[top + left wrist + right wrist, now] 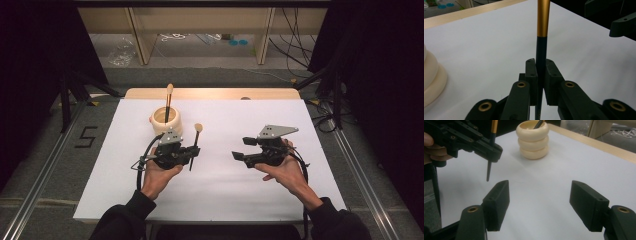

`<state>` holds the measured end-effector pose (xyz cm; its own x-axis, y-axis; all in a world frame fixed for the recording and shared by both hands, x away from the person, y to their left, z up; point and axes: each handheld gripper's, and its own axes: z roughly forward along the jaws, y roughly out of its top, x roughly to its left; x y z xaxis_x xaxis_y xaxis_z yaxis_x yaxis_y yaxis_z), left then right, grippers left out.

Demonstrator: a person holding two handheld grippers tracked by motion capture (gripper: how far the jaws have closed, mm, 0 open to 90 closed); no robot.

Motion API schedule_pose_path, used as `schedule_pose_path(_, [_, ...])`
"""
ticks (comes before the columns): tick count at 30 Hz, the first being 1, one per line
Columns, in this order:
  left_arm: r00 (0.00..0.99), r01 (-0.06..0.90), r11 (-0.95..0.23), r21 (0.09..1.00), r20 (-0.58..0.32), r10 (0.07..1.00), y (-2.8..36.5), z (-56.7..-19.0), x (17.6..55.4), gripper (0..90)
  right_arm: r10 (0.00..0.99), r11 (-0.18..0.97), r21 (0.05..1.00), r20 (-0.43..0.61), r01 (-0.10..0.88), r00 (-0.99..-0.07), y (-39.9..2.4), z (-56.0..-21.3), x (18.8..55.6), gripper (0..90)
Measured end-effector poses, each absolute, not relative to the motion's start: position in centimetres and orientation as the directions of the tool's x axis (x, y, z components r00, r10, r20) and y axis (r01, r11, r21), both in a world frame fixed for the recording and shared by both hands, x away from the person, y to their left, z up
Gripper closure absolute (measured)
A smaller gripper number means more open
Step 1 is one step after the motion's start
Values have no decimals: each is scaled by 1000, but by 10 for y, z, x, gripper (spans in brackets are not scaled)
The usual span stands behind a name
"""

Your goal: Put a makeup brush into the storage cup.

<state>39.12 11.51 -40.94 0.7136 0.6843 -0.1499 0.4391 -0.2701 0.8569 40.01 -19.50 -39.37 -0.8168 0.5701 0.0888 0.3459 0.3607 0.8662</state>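
A make-up brush with a dark handle, gold ferrule and pale tip stands nearly upright, its lower end just above the white sheet. My left gripper is shut on its handle, just right of a cream ribbed holder. A second brush leans inside that holder. My right gripper hovers at centre right, open and holding nothing. In the right gripper view its jaws stand wide apart, facing the holder and the held brush.
A white sheet covers the table, with a wooden strip along the far edge. Black stands and cables flank the table. Shelving legs and floor clutter lie beyond it.
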Motion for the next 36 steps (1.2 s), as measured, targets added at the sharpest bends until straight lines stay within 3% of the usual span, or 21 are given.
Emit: schedule_pose_path(36, [613,447,-194,873,-140,778,149,-404,404,830,684,288,873,100,393,-722,-247,-416,374,265])
